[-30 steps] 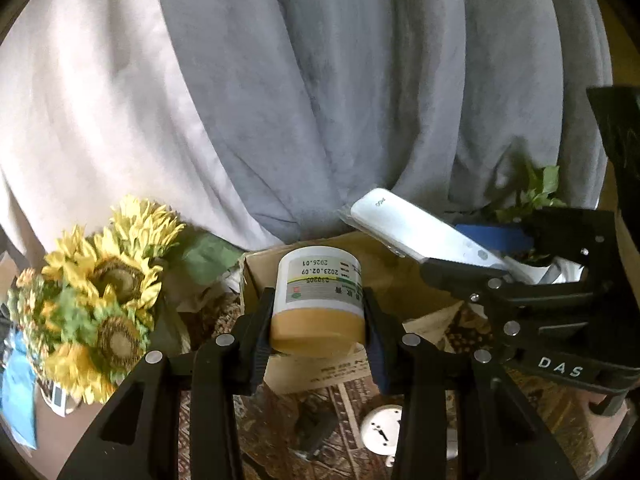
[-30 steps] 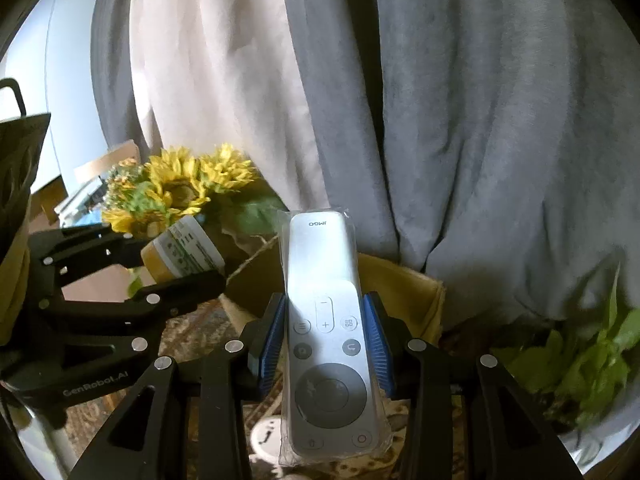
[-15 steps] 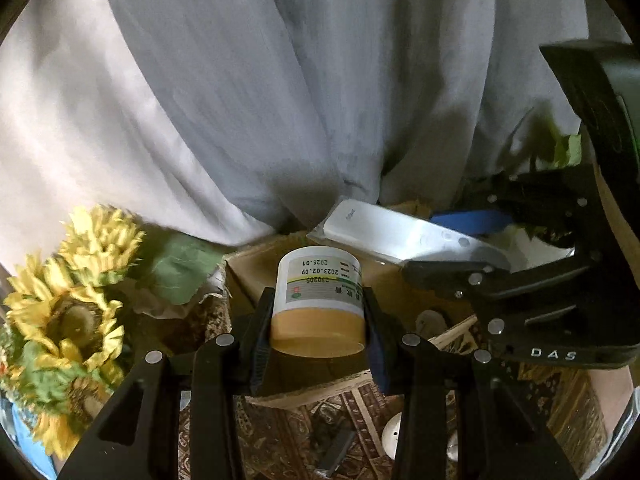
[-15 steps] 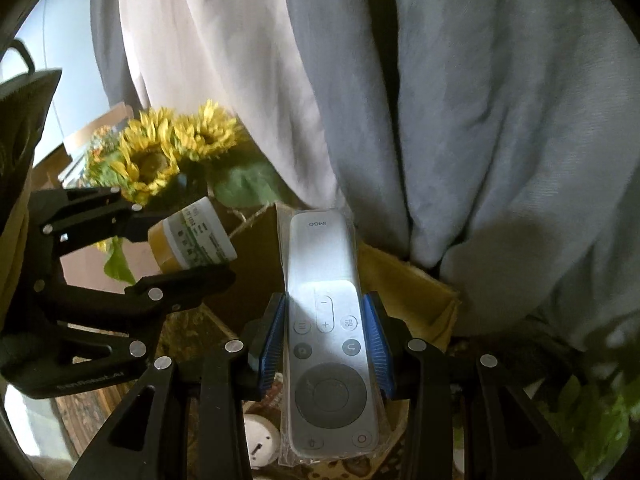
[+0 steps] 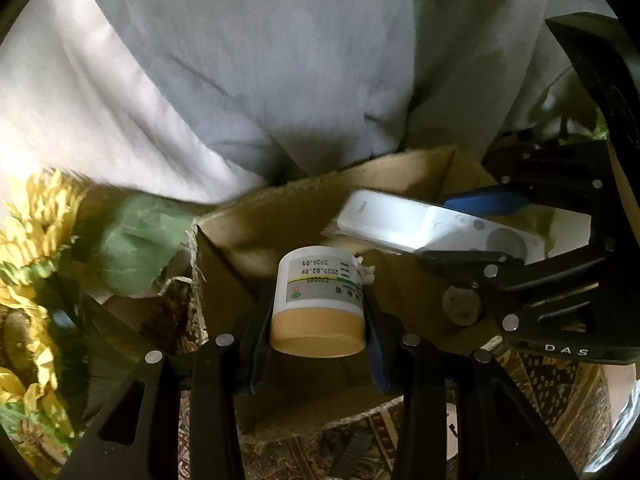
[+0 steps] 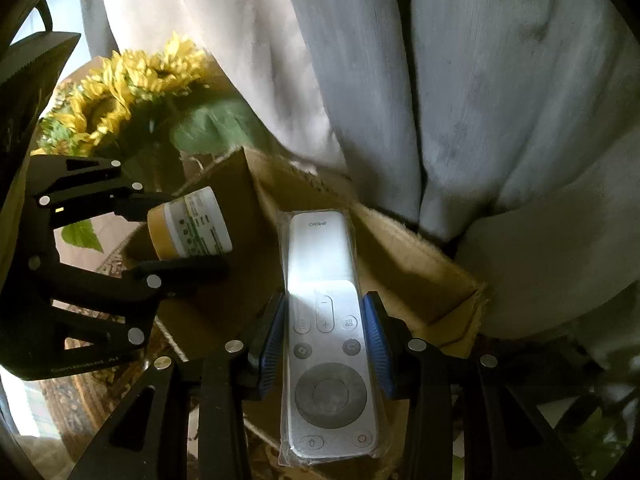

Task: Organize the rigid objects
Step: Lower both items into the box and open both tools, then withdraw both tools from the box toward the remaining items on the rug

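My left gripper (image 5: 318,320) is shut on a small white jar with a tan lid (image 5: 319,304) and holds it over the open cardboard box (image 5: 280,216). My right gripper (image 6: 326,344) is shut on a white remote in clear wrap (image 6: 326,320), also held over the box (image 6: 412,256). The remote (image 5: 420,228) reaches in from the right in the left wrist view. The jar (image 6: 190,228) and left gripper (image 6: 182,232) show at the left in the right wrist view. A small round brown object (image 5: 460,304) lies inside the box.
Grey and white curtains (image 5: 280,80) hang right behind the box. Artificial sunflowers (image 6: 128,92) stand at its left. A patterned cloth (image 5: 304,452) covers the table under the box, with a white round object (image 5: 450,428) in front.
Both grippers have moved forward and down toward the box with their objects still held. The box opening now lies below the jar and the remote.
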The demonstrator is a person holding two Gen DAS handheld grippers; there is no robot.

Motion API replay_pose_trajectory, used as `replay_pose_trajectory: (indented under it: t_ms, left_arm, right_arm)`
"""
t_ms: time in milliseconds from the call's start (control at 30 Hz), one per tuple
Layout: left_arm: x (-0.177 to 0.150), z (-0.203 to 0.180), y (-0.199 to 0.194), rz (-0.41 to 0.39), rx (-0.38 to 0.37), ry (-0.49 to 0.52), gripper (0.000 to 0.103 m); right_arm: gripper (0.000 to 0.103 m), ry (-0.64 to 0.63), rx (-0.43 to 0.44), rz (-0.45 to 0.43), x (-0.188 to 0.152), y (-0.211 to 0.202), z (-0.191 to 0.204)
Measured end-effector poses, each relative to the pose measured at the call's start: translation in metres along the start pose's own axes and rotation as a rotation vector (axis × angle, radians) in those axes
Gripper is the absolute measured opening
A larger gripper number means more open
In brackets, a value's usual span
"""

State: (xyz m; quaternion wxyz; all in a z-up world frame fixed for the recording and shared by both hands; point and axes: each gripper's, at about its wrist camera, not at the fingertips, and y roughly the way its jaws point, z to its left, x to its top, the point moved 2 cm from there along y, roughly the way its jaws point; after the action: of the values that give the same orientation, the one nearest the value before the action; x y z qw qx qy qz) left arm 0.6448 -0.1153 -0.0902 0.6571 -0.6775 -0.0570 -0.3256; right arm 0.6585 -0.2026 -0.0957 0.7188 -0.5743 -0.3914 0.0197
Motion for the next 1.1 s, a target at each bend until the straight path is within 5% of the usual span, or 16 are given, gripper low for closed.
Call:
replay_pose_trajectory:
  t_ms: [233, 733, 1100]
  left_arm:
    - [-0.001, 0.000, -0.001, -0.015, 0.013, -0.012, 0.052]
    - [-0.039, -0.005, -0.083, -0.207, 0.105, -0.110, 0.056]
    - [-0.093, -0.006, -0.135, -0.286, 0.141, -0.167, 0.078]
  right_arm:
    - [0.049, 0.046, -0.028, 0.021, -0.001, 0.009, -0.009]
    - [0.050, 0.148, -0.148, -0.169, -0.014, -0.061, 0.001]
    - [0.076, 0.227, -0.248, -0.307, -0.048, -0.121, 0.037]
